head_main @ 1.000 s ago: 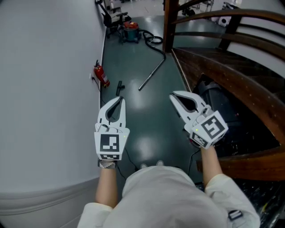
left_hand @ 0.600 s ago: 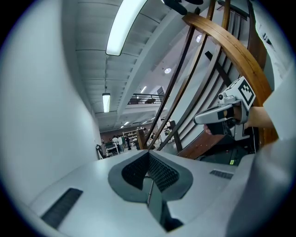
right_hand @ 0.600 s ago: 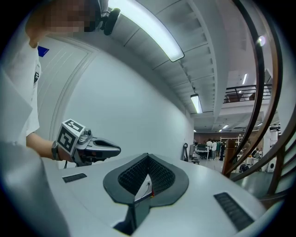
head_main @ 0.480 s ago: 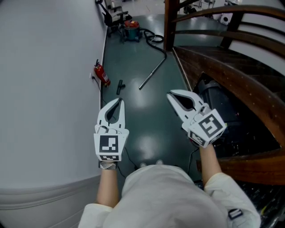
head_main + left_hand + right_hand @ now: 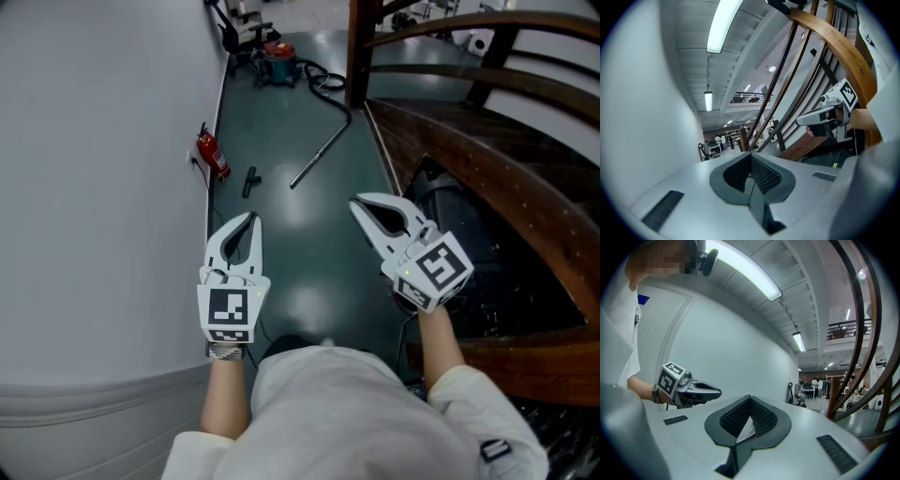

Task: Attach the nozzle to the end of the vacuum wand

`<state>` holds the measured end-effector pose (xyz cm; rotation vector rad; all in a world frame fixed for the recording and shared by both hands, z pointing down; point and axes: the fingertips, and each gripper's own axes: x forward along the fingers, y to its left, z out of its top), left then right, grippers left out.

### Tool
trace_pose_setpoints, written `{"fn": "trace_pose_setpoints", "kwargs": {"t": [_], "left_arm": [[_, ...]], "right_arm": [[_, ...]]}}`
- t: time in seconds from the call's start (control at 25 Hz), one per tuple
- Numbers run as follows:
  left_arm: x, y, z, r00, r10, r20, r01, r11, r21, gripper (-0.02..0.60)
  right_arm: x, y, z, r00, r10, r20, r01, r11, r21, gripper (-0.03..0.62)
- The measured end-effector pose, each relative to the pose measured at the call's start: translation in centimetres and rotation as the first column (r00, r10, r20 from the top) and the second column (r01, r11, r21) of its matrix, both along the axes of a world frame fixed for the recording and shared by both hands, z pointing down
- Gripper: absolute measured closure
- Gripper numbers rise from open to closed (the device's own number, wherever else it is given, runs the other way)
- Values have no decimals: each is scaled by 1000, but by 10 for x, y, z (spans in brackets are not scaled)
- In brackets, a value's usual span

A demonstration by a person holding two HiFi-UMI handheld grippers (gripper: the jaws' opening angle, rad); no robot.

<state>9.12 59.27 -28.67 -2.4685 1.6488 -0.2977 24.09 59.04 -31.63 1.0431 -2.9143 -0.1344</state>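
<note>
The metal vacuum wand (image 5: 320, 152) lies slantwise on the dark green floor ahead, its far end joined to a black hose (image 5: 323, 81). A small black nozzle (image 5: 249, 181) lies on the floor to the wand's left, apart from it. My left gripper (image 5: 252, 217) is held level in the air, shut and empty, well short of the nozzle. My right gripper (image 5: 354, 203) is beside it, also shut and empty. The left gripper view shows its own jaws (image 5: 751, 157) closed and the right gripper (image 5: 820, 116). The right gripper view shows its closed jaws (image 5: 750, 398) and the left gripper (image 5: 696, 391).
A curved white wall (image 5: 103, 187) runs along the left with a red fire extinguisher (image 5: 214, 156) at its foot. A wooden staircase railing (image 5: 487, 141) bounds the right. A vacuum canister (image 5: 277, 64) stands at the far end. People stand far off in the hall (image 5: 813, 383).
Both grippers have drifted slightly lower in the head view and stay shut. The person's feet have slipped out of sight below the shirt. Nothing was picked up.
</note>
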Motion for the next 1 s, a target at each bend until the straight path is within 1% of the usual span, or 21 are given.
{"fn": "trace_pose_setpoints", "kwargs": {"t": [0.28,0.48,0.72,1.0], "left_arm": [[-4,-11,2,1000,-10,0,10,1000,-3,581],[-19,-37,12,1000,-18,-7,18,1000,-10,581],[-54,-100,21,999,-42,-15,42,999,-8,581],[-82,-179,18,1000,-18,-5,17,1000,-8,581]], "right_arm": [[-2,-13,2,1000,-10,1,10,1000,-11,568],[-7,-39,10,1000,7,5,-7,999,-32,568],[-19,-92,19,999,32,-7,-33,998,-44,568],[-53,-162,9,998,44,-43,-46,998,-33,568]]}}
